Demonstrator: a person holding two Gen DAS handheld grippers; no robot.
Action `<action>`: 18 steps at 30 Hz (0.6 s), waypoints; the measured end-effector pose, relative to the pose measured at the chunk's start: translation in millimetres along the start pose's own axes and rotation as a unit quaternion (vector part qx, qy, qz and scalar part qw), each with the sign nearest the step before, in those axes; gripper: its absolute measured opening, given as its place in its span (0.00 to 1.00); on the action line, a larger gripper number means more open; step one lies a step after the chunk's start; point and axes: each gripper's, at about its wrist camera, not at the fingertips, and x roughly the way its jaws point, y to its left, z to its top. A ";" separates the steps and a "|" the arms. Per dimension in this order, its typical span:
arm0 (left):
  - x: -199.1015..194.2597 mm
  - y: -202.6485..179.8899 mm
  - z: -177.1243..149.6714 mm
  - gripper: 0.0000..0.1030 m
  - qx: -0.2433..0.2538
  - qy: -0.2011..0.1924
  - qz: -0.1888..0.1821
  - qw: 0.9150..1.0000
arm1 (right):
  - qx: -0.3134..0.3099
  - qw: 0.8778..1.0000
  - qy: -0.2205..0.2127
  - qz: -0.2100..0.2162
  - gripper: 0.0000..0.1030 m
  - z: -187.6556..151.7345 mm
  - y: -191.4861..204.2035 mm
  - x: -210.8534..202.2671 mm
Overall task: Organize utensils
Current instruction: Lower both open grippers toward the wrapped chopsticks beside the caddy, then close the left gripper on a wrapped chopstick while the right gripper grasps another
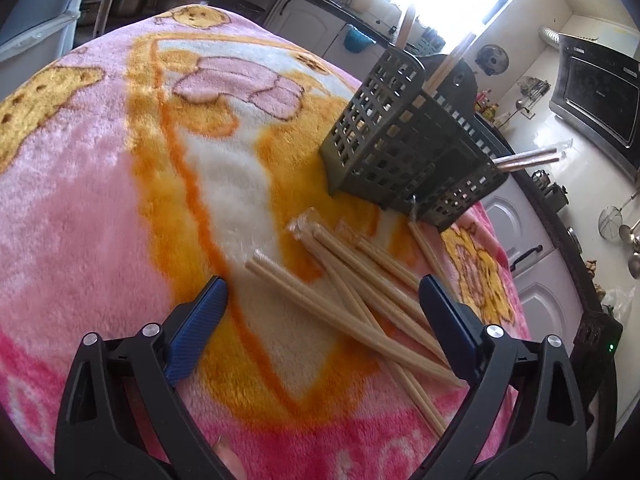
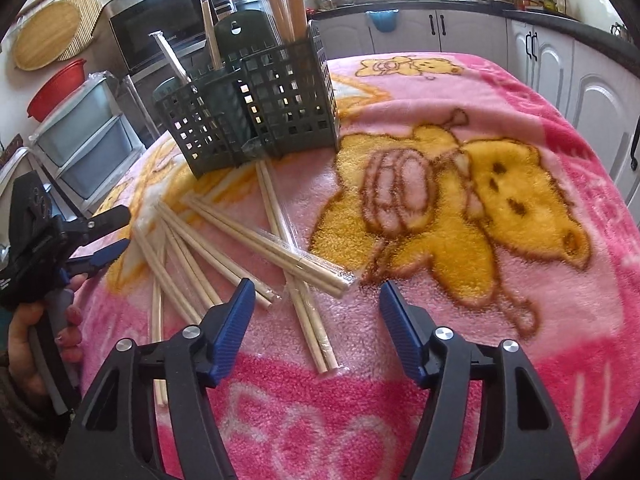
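Several pairs of pale wooden chopsticks (image 1: 340, 315) in clear wrappers lie fanned on a pink bear-print blanket (image 1: 100, 200). Behind them stands a dark green perforated utensil holder (image 1: 384, 136) with a few chopstick pairs upright in its compartments. My left gripper (image 1: 323, 283) is open, hovering low over the near ends of the pile, nothing pressed between its blue pads. In the right wrist view the chopsticks (image 2: 260, 240) spread out from the holder (image 2: 288, 104). My right gripper (image 2: 317, 285) is open just above one crossed pair. The left gripper (image 2: 127, 227) shows at the left edge.
The blanket (image 2: 560, 320) covers a table whose edges drop off near white kitchen cabinets (image 2: 592, 112). A hand (image 2: 24, 340) grips the left tool's handle. Plastic drawers (image 2: 88, 140) and a black oven (image 2: 156, 32) stand behind the holder.
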 end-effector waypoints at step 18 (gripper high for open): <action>10.6 15.6 15.6 0.30 -0.018 -0.006 0.040 0.999 | 0.041 0.999 -0.007 0.031 0.20 3.3 -12.0 0.1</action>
